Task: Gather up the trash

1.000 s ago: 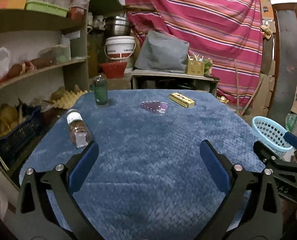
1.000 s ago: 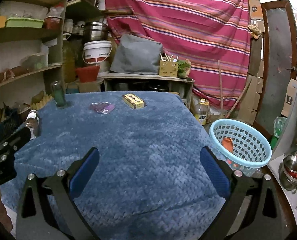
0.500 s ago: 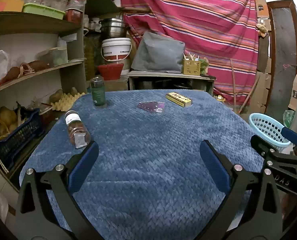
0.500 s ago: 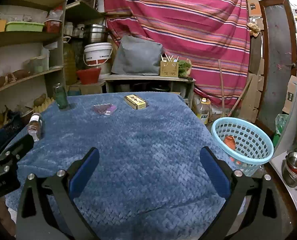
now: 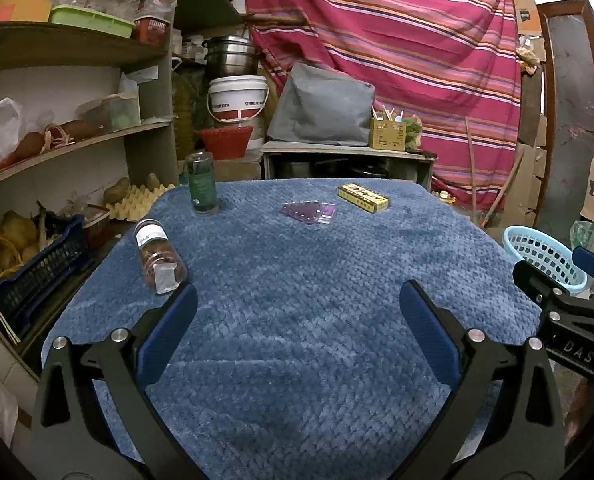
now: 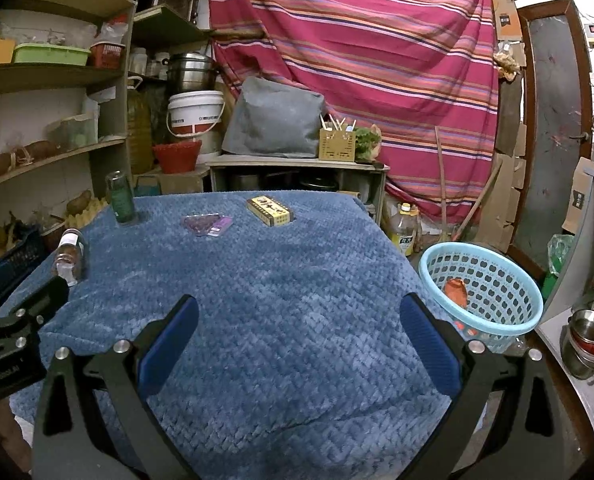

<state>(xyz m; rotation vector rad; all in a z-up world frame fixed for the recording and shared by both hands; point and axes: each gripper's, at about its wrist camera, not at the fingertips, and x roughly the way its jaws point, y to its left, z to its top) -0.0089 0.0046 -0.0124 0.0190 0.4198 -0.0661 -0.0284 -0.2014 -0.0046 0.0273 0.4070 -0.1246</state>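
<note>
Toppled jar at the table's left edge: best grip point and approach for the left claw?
Grip the tipped jar across its round body, midway between the white-labelled end and the near end. It lies on its side, long axis running roughly toward the left claw, which is open and empty. Probably best to come down from above, fingers straddling the sides.

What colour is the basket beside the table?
Light blue; the basket shows best in the right wrist view.

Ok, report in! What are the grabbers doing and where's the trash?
Left gripper and right gripper open, empty. Jar lying down, bottle upright, packet and box on the cloth. Basket at right. Nothing in the way.
</note>
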